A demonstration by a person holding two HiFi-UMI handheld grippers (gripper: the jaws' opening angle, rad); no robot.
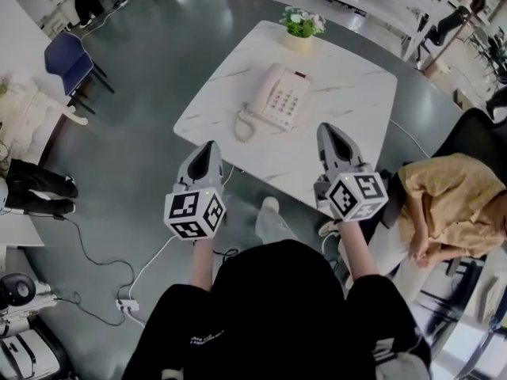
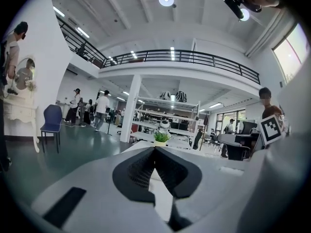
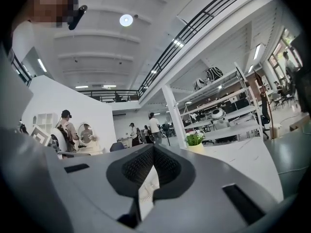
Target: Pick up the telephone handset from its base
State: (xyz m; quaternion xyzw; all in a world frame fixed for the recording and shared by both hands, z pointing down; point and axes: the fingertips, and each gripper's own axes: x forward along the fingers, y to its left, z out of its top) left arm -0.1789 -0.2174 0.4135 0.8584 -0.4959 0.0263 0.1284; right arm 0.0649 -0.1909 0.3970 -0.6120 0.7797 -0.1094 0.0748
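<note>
Left gripper (image 1: pixel 211 150) (image 2: pixel 155 148) out ahead on a nearly straight forearm, nose tipped slightly down, stopping just short of the table's near left edge. Jaws closed tip to tip, nothing between them, only pale tabletop showing through the slot below the tips.

Right gripper (image 1: pixel 328 133) (image 3: pixel 153 145) level alongside, well apart from the left one, nose just over the table's near edge. Jaws closed tip to tip too, gripping nothing, a pale strip visible through the gap beneath.

Two grippers, then, both empty, both aimed across the table.

Now down the sizes:
- One white marbled table (image 1: pixel 356 93), rounded corners, standing on dark grey floor.
- One seated person in a tan shirt (image 1: pixel 451 204), just right of the right arm.
- One blue chair (image 1: pixel 67 58), far off to the left.
- One cream telephone base (image 1: pixel 287 101), near the middle of the table, beyond and between the two grippers.
- One handset (image 1: pixel 257 93), lying in its cradle along the base's left side, touched by neither gripper.
- One potted plant (image 1: pixel 301 26), at the table's far edge.
- One coiled cord (image 1: pixel 242 125), looping off the base's near left corner.
</note>
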